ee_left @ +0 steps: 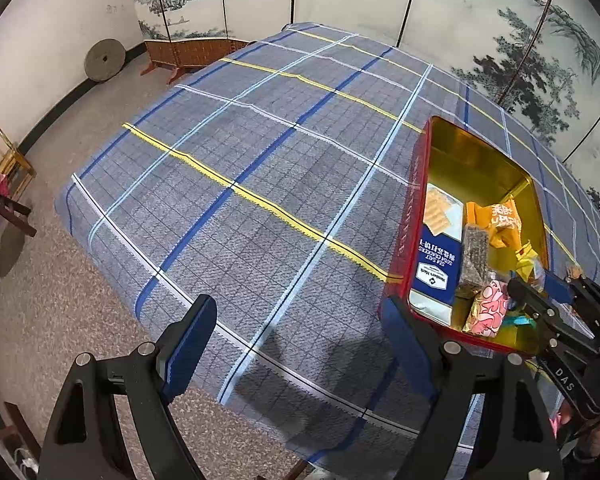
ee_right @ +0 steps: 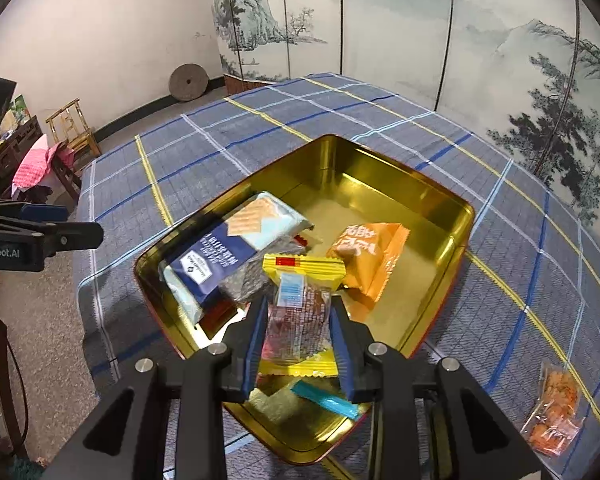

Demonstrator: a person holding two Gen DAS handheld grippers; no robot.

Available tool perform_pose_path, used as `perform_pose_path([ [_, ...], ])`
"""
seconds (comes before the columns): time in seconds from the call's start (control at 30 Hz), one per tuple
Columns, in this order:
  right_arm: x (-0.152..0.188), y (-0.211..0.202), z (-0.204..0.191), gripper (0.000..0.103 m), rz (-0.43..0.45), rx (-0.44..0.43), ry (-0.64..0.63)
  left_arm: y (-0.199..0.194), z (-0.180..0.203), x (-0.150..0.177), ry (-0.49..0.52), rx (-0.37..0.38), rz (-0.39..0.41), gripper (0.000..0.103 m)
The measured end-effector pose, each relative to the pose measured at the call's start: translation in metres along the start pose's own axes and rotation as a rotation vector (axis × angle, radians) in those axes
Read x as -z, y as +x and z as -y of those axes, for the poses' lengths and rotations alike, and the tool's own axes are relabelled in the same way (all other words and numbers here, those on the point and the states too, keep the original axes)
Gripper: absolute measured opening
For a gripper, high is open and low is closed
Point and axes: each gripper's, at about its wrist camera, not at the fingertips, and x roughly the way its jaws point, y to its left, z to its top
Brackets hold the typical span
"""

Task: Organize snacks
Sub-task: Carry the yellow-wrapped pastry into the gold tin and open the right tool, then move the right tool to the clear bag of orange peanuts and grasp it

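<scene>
far left in the right wrist view: left gripper (ee_right: 40,236), jaws wide apart and empty, well clear of the red tin (ee_right: 432,332). centre: blue soda cracker pack (ee_right: 236,252) and orange packet (ee_right: 374,260) already lying inside. right gripper (ee_right: 298,334) clamped on a yellow-edged clear snack pack (ee_right: 296,312), long axis running away along the fingers, hanging directly over the tin's near half. likely just a release needed. far right: orange snack bag (ee_right: 554,416) on the plaid cloth (ee_right: 520,240), outside the tin, nearer the right gripper.
</scene>
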Motion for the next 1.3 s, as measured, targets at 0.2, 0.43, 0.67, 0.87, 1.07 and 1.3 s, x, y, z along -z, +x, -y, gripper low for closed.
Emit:
perform_pose_path([
  [0.2,0.000,-0.001,-0.002,0.034,0.004,-0.011,-0.002,0.002,0.002,0.001,0.009,-0.001,-0.006,0.082],
  [0.43,-0.001,-0.014,0.000,0.048,0.042,0.005,0.000,0.005,0.007,0.004,0.020,0.003,-0.016,0.082],
  [0.67,0.007,-0.041,0.026,0.048,0.102,0.051,0.048,0.007,0.016,0.005,0.034,0.009,-0.021,0.082],
  [0.87,0.028,-0.051,0.080,0.048,0.081,0.153,0.110,0.005,0.027,0.006,0.057,0.018,-0.020,0.082],
  [1.07,0.062,-0.063,0.154,0.048,0.022,0.272,0.187,0.007,0.038,0.005,0.070,0.017,-0.025,0.082],
  [1.3,0.085,-0.064,0.210,0.050,-0.062,0.256,0.198,0.006,0.055,0.006,0.104,0.009,-0.029,0.082],
])
